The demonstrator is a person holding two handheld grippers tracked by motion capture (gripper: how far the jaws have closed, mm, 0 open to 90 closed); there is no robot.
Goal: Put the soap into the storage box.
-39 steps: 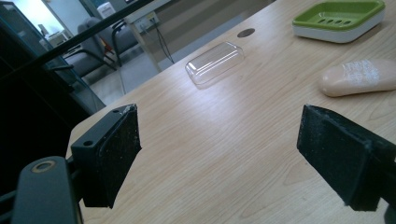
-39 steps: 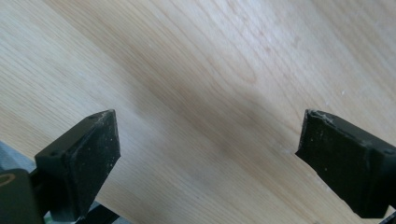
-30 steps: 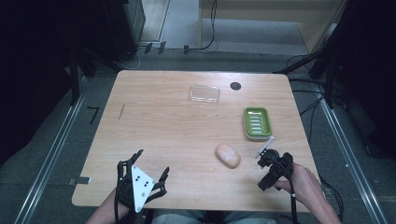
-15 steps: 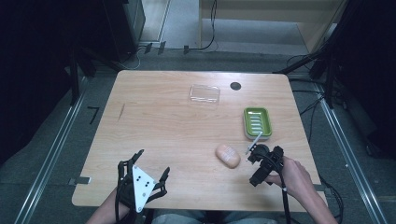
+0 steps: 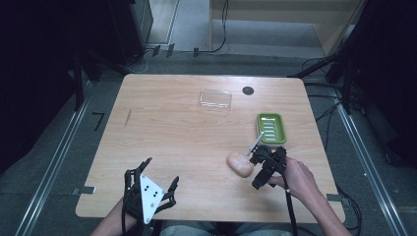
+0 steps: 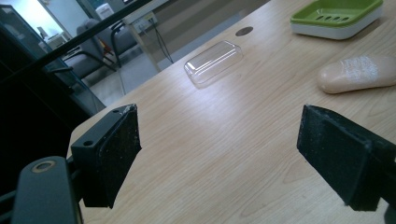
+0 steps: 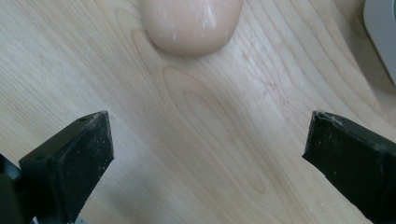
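Note:
A peach soap bar (image 5: 239, 163) lies on the wooden table (image 5: 172, 132), right of the middle. My right gripper (image 5: 256, 169) sits just right of it, pointing at it. Its jaws have just been opening and stand wide, with bare wood between them. In the right gripper view the soap bar (image 7: 191, 23) lies ahead of the right gripper (image 7: 205, 154), apart from both pads. My left gripper (image 5: 160, 172) rests open near the front edge, empty. The left gripper view looks past the left gripper (image 6: 229, 158) to the soap bar (image 6: 357, 73).
A green soap dish (image 5: 271, 128) stands just beyond the soap, and the green soap dish (image 6: 336, 16) has a white base. A clear plastic lid (image 5: 216, 98) lies near the far edge beside a dark round hole (image 5: 248, 90). Dark floor rails flank the table.
My right gripper has moved left and a little farther from the person, up to the soap bar. The left gripper has kept still.

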